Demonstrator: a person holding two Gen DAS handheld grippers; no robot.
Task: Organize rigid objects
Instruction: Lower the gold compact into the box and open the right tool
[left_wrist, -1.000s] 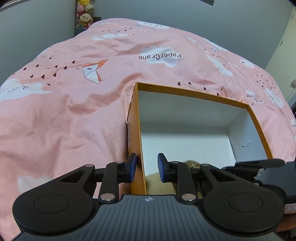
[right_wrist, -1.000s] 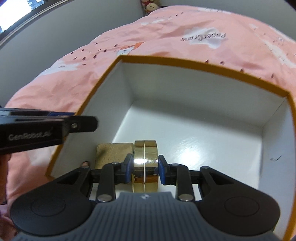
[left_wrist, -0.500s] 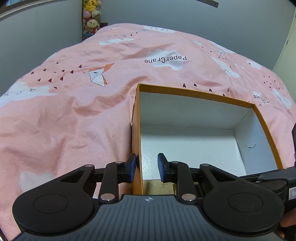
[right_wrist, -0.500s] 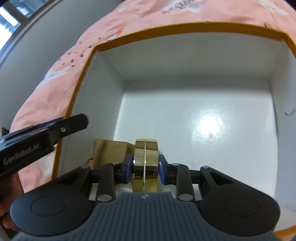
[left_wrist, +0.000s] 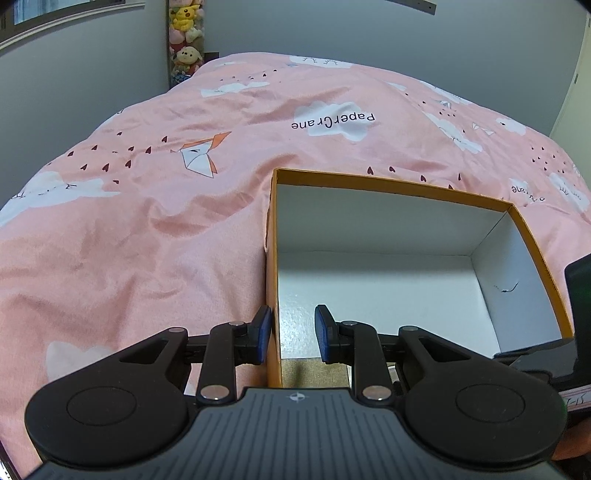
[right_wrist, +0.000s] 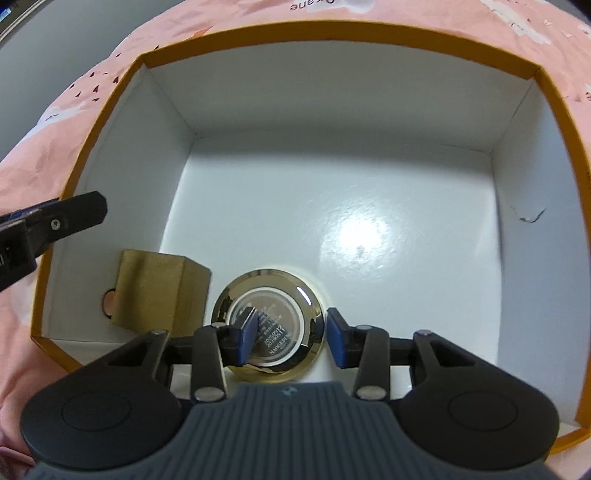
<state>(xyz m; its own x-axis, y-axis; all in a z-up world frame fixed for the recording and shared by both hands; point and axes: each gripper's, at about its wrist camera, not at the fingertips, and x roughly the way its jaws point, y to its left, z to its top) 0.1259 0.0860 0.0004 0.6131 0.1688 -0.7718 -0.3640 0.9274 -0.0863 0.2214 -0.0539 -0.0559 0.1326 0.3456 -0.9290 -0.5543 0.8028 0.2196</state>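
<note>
An orange box with a white inside (right_wrist: 546, 81) lies open on the pink bedspread; it also shows in the left wrist view (left_wrist: 399, 184). A round gold compact (right_wrist: 271, 325) lies flat on the box floor beside a gold cube box (right_wrist: 159, 291). My right gripper (right_wrist: 291, 341) is open just above the compact, its jaws apart on either side of it. My left gripper (left_wrist: 291, 334) straddles the box's left wall (left_wrist: 272, 295), with its left pad against the wall's outside and a gap at the right pad.
The pink bedspread (left_wrist: 129, 240) with cloud prints surrounds the box. Plush toys (left_wrist: 184, 33) hang in the far wall corner. The left gripper's finger shows at the left edge of the right wrist view (right_wrist: 55, 221).
My right gripper has opened and let go of the gold compact, which now lies flat on the box floor. The right gripper went lower into the box. The left gripper stayed at the wall.
</note>
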